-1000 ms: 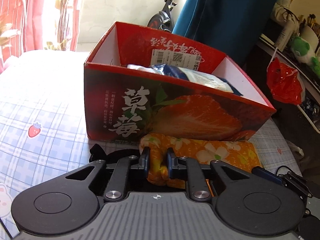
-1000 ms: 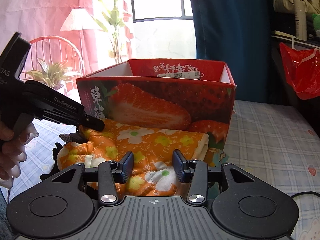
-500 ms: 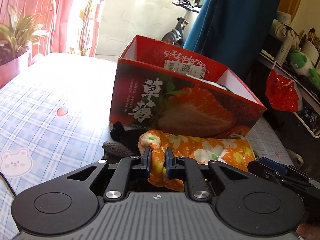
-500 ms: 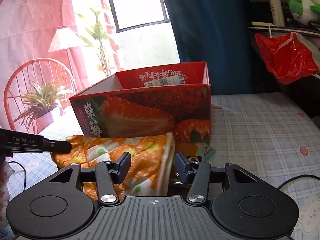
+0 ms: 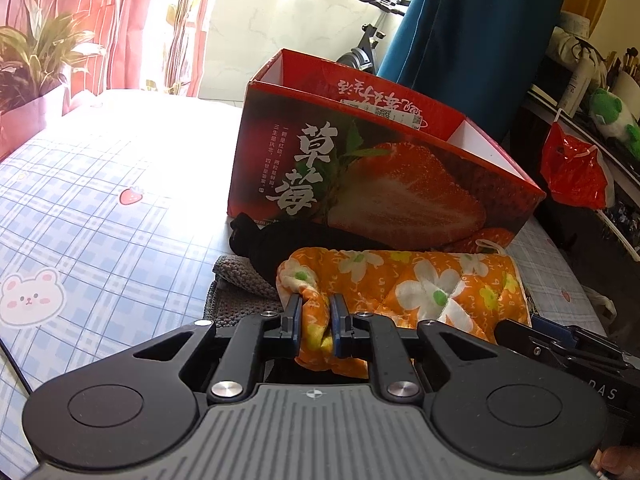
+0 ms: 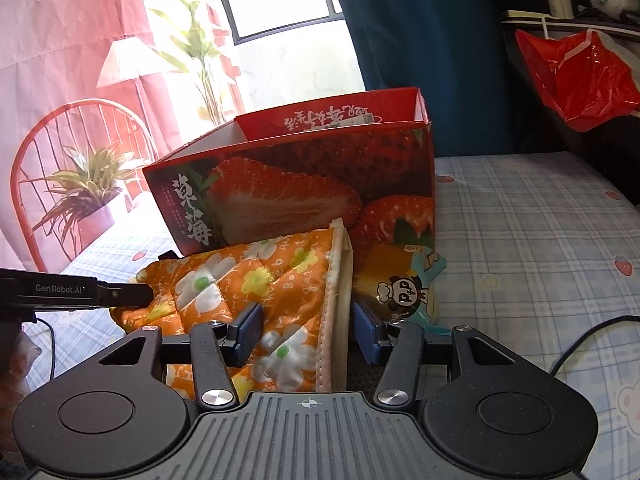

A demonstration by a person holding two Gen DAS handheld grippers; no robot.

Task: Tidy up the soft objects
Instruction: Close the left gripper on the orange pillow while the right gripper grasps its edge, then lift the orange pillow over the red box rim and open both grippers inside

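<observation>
Left gripper [image 5: 316, 316] pinching a corner of the orange flower-print quilted cloth [image 5: 420, 284] | right gripper [image 6: 306, 330] now spread wider, loosely straddling its piped edge | cloth pulled sideways, lying before the red strawberry-print cardboard box [image 5: 384, 168], not yet inside.

In the right wrist view the orange floral mitt [image 6: 256, 292] now fills only the left half between the right tongs [image 6: 306, 330], which have widened; a snack packet [image 6: 404, 292] shows lower centre.
</observation>
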